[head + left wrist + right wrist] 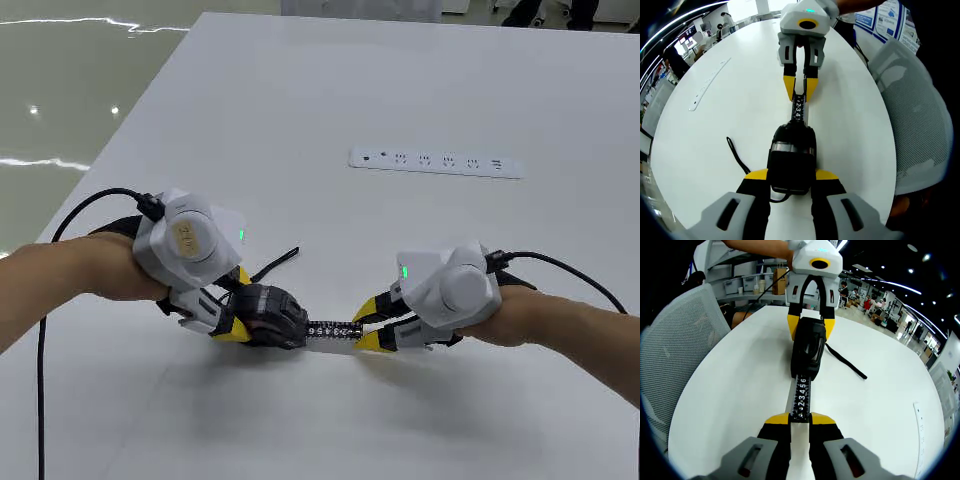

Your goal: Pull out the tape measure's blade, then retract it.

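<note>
You're holding both claws low over the near edge of the white counter (400, 90), facing each other. Your left claw (791, 175) is clamping the black tape measure (792, 157) by its sides, the yellow tips pressing against the case, which is resting on the counter. Your right claw (800, 419) is closing almost fully on the blade (801, 397), pinching its free end between the yellow tips. The blade is running straight between the two claws, a short stretch of it showing, with numbers one to six readable in the right gripper view. The case is sitting just beside the right claw's tips, with only that bit of blade between them. The tape measure's black strap (275, 262) is trailing loose on the counter on the far side of the case. Farther out, well apart from the work, a white power strip (436, 161) is lying flat across the counter. In the gripper views, a grey mesh chair (912, 125) is standing just beside the counter's edge.
</note>
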### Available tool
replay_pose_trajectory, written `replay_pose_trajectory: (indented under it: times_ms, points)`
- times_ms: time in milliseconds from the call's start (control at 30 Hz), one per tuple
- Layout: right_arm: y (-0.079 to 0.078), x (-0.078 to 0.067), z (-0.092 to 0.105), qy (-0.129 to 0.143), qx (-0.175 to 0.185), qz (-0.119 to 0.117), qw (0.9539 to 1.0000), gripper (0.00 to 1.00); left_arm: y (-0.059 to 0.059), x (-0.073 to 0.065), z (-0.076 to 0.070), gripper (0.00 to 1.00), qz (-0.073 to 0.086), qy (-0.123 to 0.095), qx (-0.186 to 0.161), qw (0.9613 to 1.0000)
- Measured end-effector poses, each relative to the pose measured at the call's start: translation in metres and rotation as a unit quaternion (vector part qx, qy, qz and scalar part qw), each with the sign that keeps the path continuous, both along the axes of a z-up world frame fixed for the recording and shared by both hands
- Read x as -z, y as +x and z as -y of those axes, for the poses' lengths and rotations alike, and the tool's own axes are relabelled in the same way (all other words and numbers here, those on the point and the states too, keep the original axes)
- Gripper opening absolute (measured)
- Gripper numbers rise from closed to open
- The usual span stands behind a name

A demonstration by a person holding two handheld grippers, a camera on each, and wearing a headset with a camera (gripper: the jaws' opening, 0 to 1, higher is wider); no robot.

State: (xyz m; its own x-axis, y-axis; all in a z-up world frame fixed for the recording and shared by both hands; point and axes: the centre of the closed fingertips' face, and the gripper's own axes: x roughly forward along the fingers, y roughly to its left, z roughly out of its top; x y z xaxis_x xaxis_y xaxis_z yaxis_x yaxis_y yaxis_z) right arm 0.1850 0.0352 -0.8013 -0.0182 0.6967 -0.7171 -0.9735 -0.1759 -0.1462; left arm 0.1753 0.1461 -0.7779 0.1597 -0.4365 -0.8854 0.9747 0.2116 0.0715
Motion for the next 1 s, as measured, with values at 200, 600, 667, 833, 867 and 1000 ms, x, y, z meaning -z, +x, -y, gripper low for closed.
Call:
replay_pose_trajectory:
  times_ms: [200,600,667,833,867,1000]
  points:
    - [-0.001,0.000,0.001,-0.001,0.000,-0.001,1.0000,0.11,0.000,0.000,0.001,0.26,0.000,0.000,0.001,1.0000]
    - [0.001,0.002,0.007,-0.002,0.001,0.000,1.0000,0.11,0.000,0.001,0.000,0.26,0.001,0.000,0.001,1.0000]
    - [0.001,0.001,0.008,-0.002,0.002,-0.001,1.0000,0.11,0.000,0.001,0.000,0.26,0.001,0.000,0.001,1.0000]
    - [0.001,0.002,0.009,-0.003,0.001,-0.001,1.0000,0.11,0.001,0.002,0.000,0.26,0.001,0.000,0.001,1.0000]
    - [0.001,0.002,0.010,-0.003,0.002,-0.001,1.0000,0.11,0.001,0.002,0.000,0.26,0.001,0.000,0.001,1.0000]
    - [0.001,0.002,0.012,-0.004,0.002,-0.002,1.0000,0.11,0.001,0.001,0.001,0.26,0.000,0.000,0.001,1.0000]
